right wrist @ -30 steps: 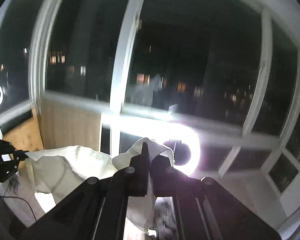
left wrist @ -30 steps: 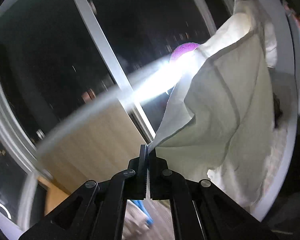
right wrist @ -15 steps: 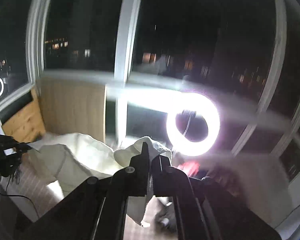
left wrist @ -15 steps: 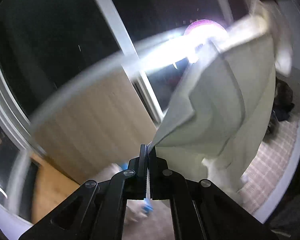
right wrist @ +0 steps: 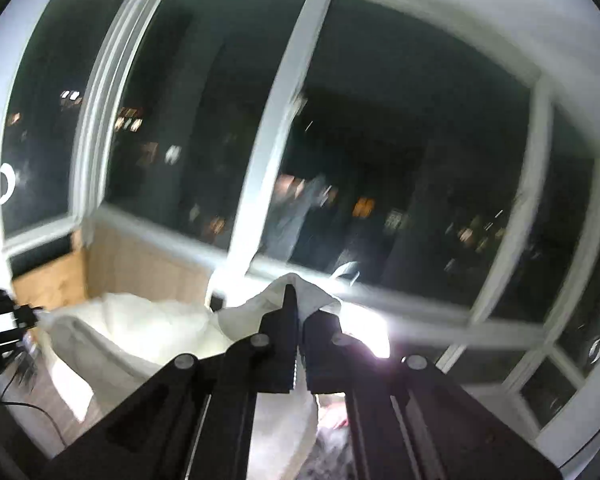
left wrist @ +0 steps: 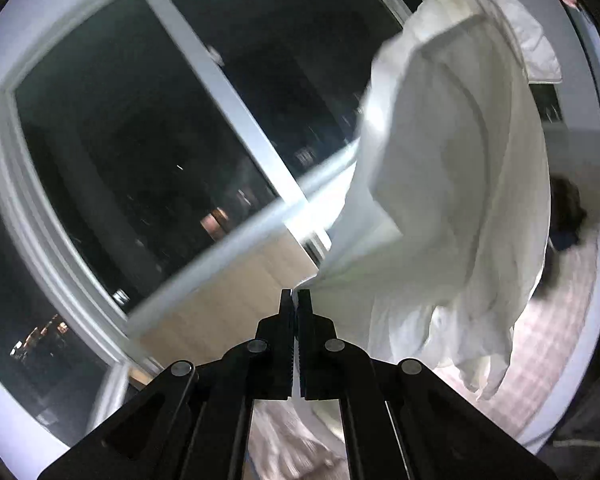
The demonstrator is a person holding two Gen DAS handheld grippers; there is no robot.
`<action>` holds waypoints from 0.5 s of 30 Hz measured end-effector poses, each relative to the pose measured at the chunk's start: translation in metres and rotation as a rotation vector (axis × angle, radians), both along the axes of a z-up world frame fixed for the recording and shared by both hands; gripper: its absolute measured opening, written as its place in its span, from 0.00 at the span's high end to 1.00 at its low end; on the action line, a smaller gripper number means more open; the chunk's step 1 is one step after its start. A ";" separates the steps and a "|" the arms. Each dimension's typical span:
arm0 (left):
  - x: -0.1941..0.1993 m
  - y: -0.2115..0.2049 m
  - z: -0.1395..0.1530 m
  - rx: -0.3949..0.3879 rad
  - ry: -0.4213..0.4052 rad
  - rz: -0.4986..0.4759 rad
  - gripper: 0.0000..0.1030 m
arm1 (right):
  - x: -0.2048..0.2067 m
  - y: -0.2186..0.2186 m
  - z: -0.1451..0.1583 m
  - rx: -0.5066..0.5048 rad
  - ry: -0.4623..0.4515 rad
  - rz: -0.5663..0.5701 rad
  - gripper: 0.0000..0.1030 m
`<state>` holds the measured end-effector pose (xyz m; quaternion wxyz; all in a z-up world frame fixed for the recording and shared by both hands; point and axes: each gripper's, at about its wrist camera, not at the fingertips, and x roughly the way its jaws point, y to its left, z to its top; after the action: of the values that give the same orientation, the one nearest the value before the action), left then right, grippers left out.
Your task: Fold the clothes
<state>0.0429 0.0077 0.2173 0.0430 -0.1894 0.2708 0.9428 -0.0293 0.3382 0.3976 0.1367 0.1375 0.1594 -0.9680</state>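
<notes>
A white garment (left wrist: 452, 200) hangs in the air, stretched between both grippers. My left gripper (left wrist: 297, 300) is shut on one corner of it, and the cloth billows up and to the right from there. In the right wrist view my right gripper (right wrist: 298, 308) is shut on another bunched corner of the white garment (right wrist: 140, 328), which sags away to the left. The left gripper (right wrist: 4, 328) shows at the far left edge of that view, holding the cloth's other end. The picture is blurred by motion.
Large dark windows with white frames (right wrist: 276, 120) fill the background, with a wooden panel (left wrist: 228, 304) below the sill. A chequered bed surface (left wrist: 548, 332) lies below the cloth, with dark clothing (left wrist: 564, 216) on it. A bright lamp glare (right wrist: 368, 332) sits behind my right gripper.
Both grippers have swung upward with the garment, so more window and less bed shows. The ring light has dropped behind the right gripper. The cloth has billowed higher.
</notes>
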 end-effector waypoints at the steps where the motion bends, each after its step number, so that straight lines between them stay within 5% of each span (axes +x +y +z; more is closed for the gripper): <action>1: -0.003 0.000 -0.012 -0.001 -0.034 -0.003 0.99 | -0.006 -0.003 -0.015 0.004 -0.033 0.011 0.98; 5: 0.005 -0.013 -0.022 0.054 -0.099 -0.036 0.99 | -0.010 0.005 -0.039 -0.006 -0.070 0.016 0.98; 12: 0.041 0.005 -0.006 0.030 -0.067 -0.105 0.99 | 0.018 0.039 0.002 -0.023 0.012 -0.013 0.98; 15: 0.030 0.004 0.004 0.030 -0.077 -0.113 0.99 | -0.003 0.031 0.006 -0.001 0.022 -0.031 0.98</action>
<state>0.0733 0.0117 0.2215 0.1095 -0.2091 0.2650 0.9349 -0.0318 0.3692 0.4036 0.1201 0.1292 0.1583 -0.9715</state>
